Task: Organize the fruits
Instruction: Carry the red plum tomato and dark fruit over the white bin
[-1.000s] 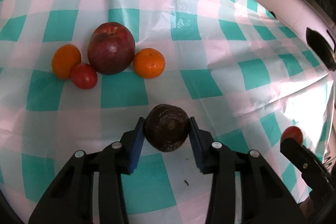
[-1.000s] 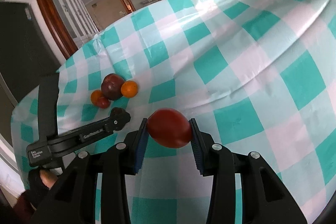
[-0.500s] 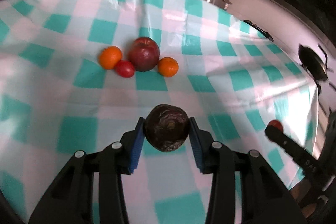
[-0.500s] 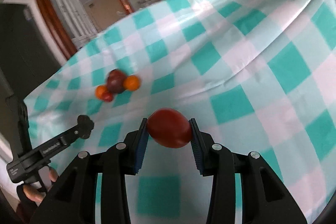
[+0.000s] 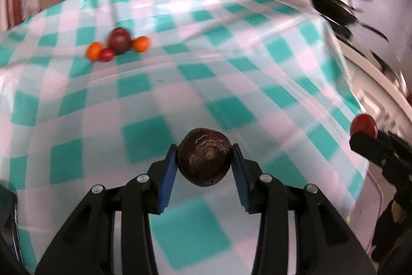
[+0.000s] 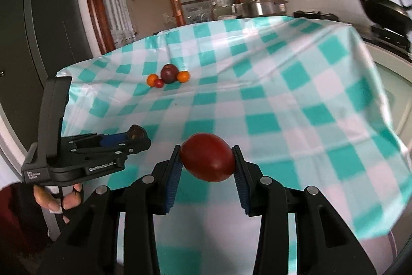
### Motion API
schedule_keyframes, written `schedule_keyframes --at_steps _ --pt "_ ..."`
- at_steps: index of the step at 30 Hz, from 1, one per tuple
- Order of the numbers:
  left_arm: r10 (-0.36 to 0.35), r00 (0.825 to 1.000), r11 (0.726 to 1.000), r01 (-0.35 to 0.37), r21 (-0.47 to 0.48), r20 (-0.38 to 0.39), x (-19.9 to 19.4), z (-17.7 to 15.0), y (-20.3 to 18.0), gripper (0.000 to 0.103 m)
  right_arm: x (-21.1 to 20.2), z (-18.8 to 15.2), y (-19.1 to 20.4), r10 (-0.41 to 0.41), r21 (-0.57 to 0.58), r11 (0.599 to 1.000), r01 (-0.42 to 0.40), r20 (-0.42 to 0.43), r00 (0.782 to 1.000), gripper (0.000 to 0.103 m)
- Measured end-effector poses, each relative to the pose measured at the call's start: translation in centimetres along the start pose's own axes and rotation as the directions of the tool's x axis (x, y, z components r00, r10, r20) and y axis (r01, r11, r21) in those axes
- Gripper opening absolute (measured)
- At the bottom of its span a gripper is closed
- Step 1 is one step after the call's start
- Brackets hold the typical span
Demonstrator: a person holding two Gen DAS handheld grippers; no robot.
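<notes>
My left gripper point(image 5: 204, 159) is shut on a dark brown wrinkled fruit point(image 5: 204, 157) and holds it above the near part of the checked tablecloth point(image 5: 180, 84). My right gripper point(image 6: 207, 161) is shut on a red oval tomato point(image 6: 207, 160), also held above the cloth. Far back on the cloth sits a cluster: a dark red apple point(image 5: 119, 40), two oranges point(image 5: 140, 43) point(image 5: 94, 51) and a small red tomato point(image 5: 106, 55). The cluster shows in the right wrist view too, around the apple point(image 6: 169, 73). The left gripper appears at the left there point(image 6: 135, 132).
A steel pot with a lid point(image 6: 261, 3) stands behind the table's far edge. A black pan point(image 6: 386, 14) and stove are at the far right. A dark cabinet point(image 6: 33, 30) stands at the left. The cloth hangs over the table's right edge point(image 6: 381, 105).
Both grippers have pulled back and up from the fruit cluster, which now looks small and far. Each still holds its fruit.
</notes>
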State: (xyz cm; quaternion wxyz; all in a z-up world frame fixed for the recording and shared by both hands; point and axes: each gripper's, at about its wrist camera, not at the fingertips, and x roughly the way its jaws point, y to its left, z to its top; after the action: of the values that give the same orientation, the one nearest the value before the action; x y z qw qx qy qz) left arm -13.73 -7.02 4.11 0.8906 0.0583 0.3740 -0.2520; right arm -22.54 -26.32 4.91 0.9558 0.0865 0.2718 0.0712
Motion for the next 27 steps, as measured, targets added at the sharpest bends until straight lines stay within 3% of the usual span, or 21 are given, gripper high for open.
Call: schedule_keyframes --at_steps 7,14,17,22,27 --pt "-0.081 0.997 0.977 0.081 0.196 -0.007 -1.2 -1.2 -8.5 0.042 -6.3 -4.6 -6.4 -0.104 0.121 0.988 0.1 0.023 0.994 0.039" --pt "-0.127 0.991 0.923 0.136 0.359 -0.049 -1.2 -2.5 -15.4 0.042 -9.9 -9.2 -12.3 -0.226 0.235 0.946 0.223 -0.012 0.974 0.039" --pt "-0.155 0.985 0.886 0.17 0.431 -0.071 -1.4 -3.3 -18.4 0.042 -10.6 -11.4 -14.6 -0.273 0.276 0.921 0.276 -0.05 0.961 0.039" --pt "-0.227 0.965 0.772 0.261 0.579 -0.132 -2.0 -6.1 -24.4 0.042 -10.4 -15.0 -17.5 -0.333 0.291 0.881 0.372 -0.175 0.926 0.039" --pt "-0.259 0.923 0.646 0.383 0.66 -0.283 -0.2 -9.9 -29.5 0.042 -9.8 -18.6 -18.9 -0.339 0.268 0.866 0.423 -0.308 0.889 0.039"
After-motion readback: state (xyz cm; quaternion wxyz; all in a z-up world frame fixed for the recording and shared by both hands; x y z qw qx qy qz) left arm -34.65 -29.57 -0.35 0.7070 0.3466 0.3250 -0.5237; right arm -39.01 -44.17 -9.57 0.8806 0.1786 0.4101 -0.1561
